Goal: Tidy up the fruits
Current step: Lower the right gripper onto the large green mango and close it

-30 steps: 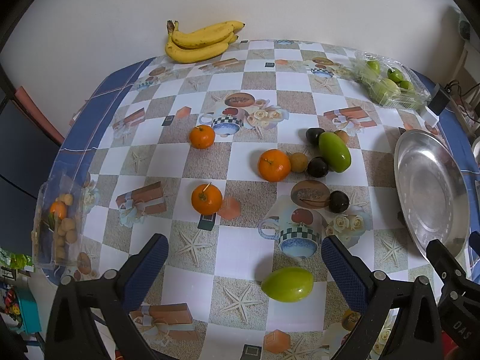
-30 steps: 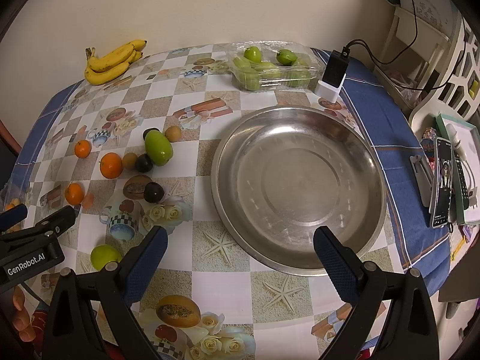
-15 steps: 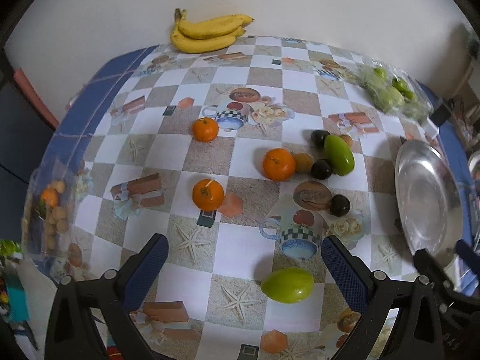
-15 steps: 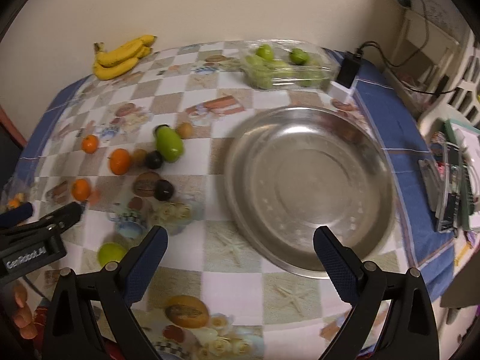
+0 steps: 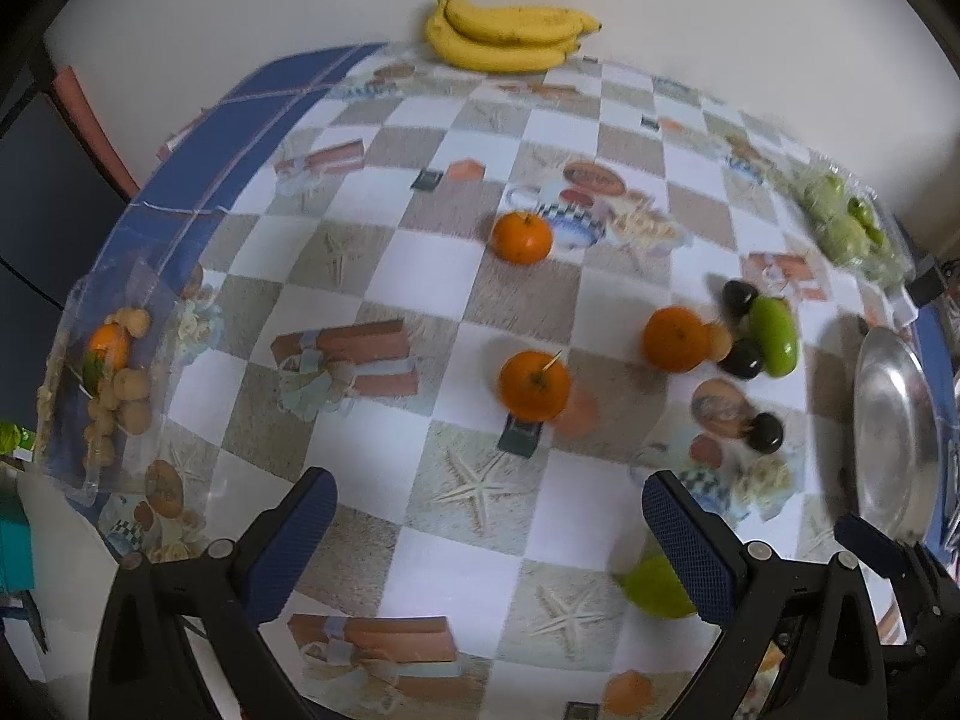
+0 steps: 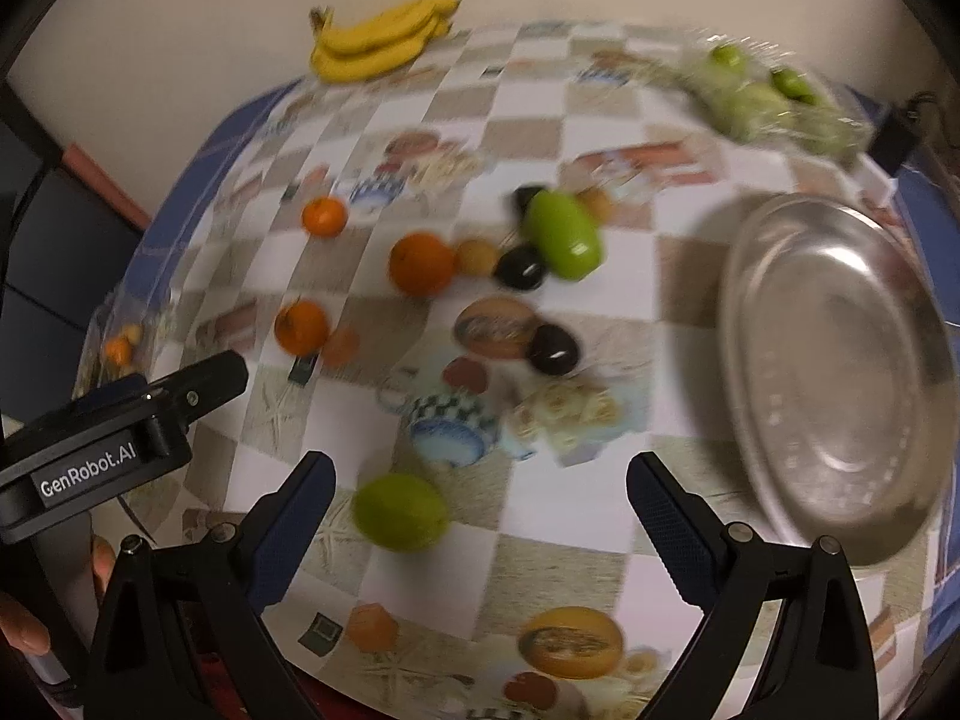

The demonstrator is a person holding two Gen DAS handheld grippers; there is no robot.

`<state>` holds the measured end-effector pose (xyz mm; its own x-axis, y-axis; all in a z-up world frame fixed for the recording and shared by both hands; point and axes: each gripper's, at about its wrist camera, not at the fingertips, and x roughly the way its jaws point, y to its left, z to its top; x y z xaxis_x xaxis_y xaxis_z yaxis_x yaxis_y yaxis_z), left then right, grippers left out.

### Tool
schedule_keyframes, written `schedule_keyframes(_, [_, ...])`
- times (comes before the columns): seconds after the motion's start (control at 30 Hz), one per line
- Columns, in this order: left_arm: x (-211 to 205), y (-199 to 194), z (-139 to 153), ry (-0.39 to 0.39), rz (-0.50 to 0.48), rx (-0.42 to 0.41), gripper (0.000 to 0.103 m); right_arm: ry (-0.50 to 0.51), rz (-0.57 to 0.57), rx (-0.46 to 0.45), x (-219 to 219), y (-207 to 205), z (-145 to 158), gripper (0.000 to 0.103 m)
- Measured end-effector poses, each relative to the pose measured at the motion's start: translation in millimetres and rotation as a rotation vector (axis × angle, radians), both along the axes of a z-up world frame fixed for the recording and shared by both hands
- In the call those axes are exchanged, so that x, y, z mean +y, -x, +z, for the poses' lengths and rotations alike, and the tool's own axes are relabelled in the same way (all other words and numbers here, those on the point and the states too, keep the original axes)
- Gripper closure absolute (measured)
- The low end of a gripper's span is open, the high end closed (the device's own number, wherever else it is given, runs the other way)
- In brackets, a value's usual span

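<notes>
Fruits (image 5: pixel 534 385) scattered on table | left tool (image 5: pixel 487 522) spread, empty | right tool (image 6: pixel 480 510) spread, empty

Left gripper (image 5: pixel 486 531): jaws spread wide, nothing between them, held above the table. Right gripper (image 6: pixel 480 513): jaws likewise wide apart and empty, positioned just right of the left one.
</notes>
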<state>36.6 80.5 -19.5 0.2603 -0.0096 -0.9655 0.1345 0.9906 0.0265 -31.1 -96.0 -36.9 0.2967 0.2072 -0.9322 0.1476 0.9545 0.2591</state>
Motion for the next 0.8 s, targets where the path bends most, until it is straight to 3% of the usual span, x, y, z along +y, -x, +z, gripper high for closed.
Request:
schedule_keyframes(0.47, [22, -8, -24, -0.027, 0.018, 0.071, 0.0, 0.006, 0.144, 0.146, 36, -11, -38, 0.006])
schedule_keyframes(0.8, [23, -10, -29, -0.044, 0.027, 0.08, 0.0, 0.033, 0.183, 0.171, 55, -19, -55, 0.028])
